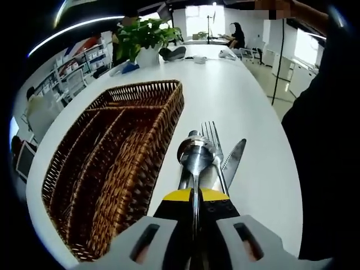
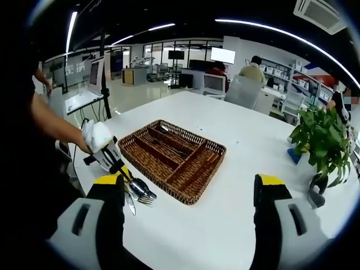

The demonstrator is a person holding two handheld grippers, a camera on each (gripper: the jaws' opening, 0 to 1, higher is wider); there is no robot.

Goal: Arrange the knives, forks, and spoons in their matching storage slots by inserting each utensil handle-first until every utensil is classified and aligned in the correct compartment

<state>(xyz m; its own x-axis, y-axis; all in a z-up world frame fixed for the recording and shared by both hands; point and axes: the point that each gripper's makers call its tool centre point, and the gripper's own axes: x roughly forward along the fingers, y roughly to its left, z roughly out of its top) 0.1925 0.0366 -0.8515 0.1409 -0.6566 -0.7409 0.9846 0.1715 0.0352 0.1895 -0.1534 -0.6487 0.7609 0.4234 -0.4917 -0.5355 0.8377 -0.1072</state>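
In the left gripper view my left gripper has its jaws closed on the stem of a spoon, whose bowl points away from me toward twelve o'clock. Right behind that bowl lie a fork, tines away from me, and a knife angled toward one o'clock; both rest on the white worktop, touching or overlapping the spoon. I judge the step in hand to be lifting the spoon free of this small pile. To do it well I want to raise it straight up, slowly, so the bowl does not drag the fork or flick the knife toward the worktop's edge.

At ten o'clock, just beside the cutlery, sits the wicker tray, its long dividers running away from me. From here I cannot tell which slot is meant for spoons, and I see no utensil clearly lying in it. Since I hold the spoon by its stem with the bowl leading, I judge that I must turn it before it goes in handle-first, or pass it across.

In the right gripper view my right gripper hangs above the worktop with its jaws wide apart and nothing between them, the wicker tray at twelve o'clock beyond. The left gripper shows at nine o'clock, a gloved hand behind it. I would keep the right one ready to take the handle end.

Farther off stands a potted plant.
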